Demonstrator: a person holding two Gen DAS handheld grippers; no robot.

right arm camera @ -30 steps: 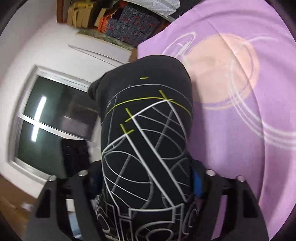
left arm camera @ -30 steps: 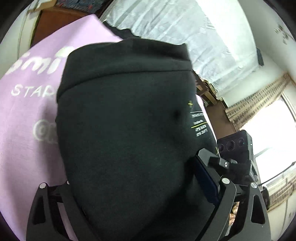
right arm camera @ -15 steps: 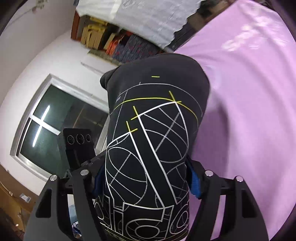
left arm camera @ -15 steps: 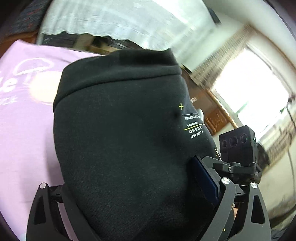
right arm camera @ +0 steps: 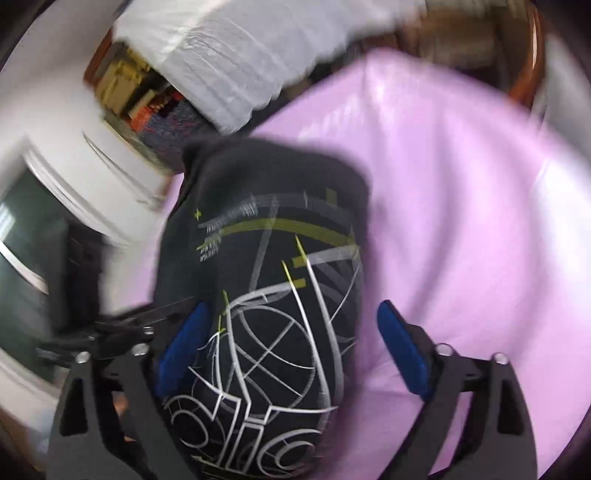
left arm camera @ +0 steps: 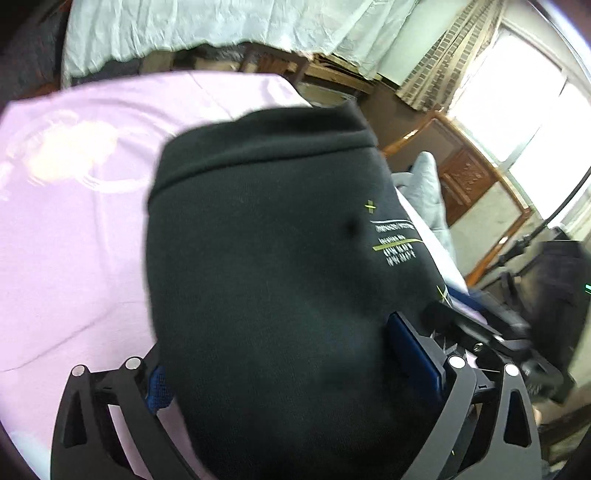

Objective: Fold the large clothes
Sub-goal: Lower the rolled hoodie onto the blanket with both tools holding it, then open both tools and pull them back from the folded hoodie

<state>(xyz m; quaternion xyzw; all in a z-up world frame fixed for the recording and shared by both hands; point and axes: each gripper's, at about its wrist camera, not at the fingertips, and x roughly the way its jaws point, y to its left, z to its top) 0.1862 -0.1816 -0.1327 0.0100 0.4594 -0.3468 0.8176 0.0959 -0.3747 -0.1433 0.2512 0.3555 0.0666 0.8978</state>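
- Left gripper (left arm camera: 291,354): its jaws are clamped on the black top (left arm camera: 266,258), blue pads pressed into the cloth on both sides.
- Right gripper (right arm camera: 291,339): its jaws stand apart. The right pad (right arm camera: 402,350) is clear of the cloth with pink showing in the gap; the left pad sits just beside the fabric.
- The top bulges up between the fingers of each gripper. A hemmed edge lies at its far end in the left view, and white and yellow line print covers it in the right view.
- Beneath it spreads a pink sheet (right arm camera: 461,221) with a pale round print.
- Beyond: a white cloth (left arm camera: 221,26) over stacked things, wooden furniture (left arm camera: 461,177), and a bright window (left arm camera: 524,103) with a curtain. The right view is blurred.
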